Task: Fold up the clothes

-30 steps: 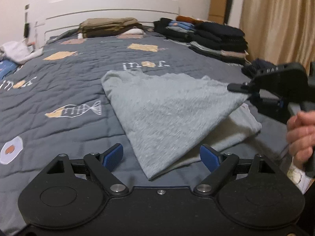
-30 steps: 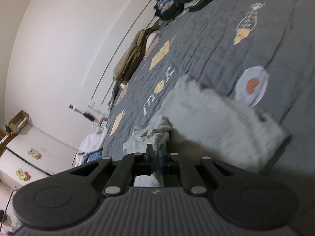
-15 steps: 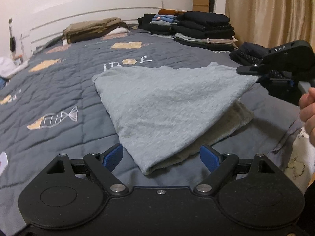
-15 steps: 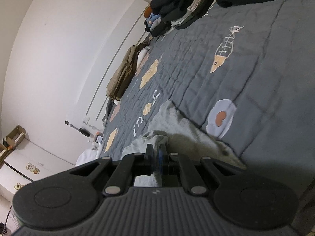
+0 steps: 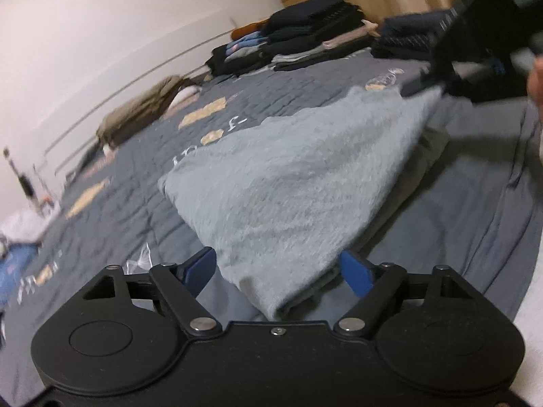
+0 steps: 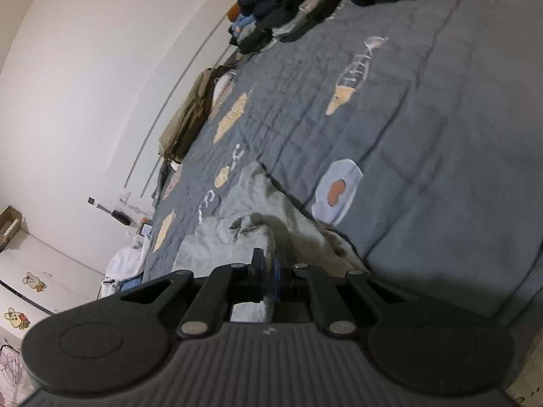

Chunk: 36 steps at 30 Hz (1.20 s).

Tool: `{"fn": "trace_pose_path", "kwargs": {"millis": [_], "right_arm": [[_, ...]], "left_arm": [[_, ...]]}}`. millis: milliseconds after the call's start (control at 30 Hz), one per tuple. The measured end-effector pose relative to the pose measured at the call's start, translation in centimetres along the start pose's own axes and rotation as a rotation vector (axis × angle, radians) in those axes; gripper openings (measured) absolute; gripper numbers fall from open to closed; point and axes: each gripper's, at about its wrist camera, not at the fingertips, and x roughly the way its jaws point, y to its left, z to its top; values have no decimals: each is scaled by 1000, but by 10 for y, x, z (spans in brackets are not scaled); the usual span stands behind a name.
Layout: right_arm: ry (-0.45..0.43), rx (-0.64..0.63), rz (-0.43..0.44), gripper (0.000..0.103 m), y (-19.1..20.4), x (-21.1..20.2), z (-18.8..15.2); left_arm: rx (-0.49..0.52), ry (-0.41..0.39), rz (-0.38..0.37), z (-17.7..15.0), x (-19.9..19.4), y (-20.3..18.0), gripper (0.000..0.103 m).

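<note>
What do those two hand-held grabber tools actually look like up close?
Both are matte black plastic. The left gripper has a smooth body with two round discs, angled link arms on silver pivot pins, and blue pads on its fingers. The right gripper is built the same way but its top is ribbed, with a blue pad showing between its black fingers. No cables are visible.

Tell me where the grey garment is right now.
The grey garment lies on the dark quilt, its near corner between the left gripper's open jaws, its far corner pinched by the right gripper.
</note>
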Motion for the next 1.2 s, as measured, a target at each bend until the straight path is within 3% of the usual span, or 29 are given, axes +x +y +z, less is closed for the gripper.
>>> {"fn": "trace_pose_path", "kwargs": {"millis": [400,533,733,767,833,867,967,1067,1100,1200], "right_arm": [[-38,14,-17,5,-4,-1,5],[-23,10,-27,5,-4,2,3],[-5,-11,-56,5,-6,5,-3],[-5,-9,-57,5,-6,5,-3],[-5,-15,-64,5,-7,6,-3],[-4,-16,-67,5,-7,7,-4],[12,-25,-74,5,-7,11,-7],[23,-60,-96,5,-4,15,-11],[19,-75,-108,5,-3,16,-12],[6,-70,-119,5,-6,16,-9]], "left_arm": [[307,7,116,-15,8,-23,74],[302,-10,127,-11,6,-22,57],[342,-11,152,-9,15,-37,56],[356,-8,152,-10,17,-38,53],[394,13,165,-12,17,-36,23],[410,29,181,-13,17,-34,20],[413,55,234,-12,15,-21,19],[388,85,184,-16,18,-23,23],[399,94,166,-18,20,-27,28],[443,89,171,-24,21,-38,29]]}}
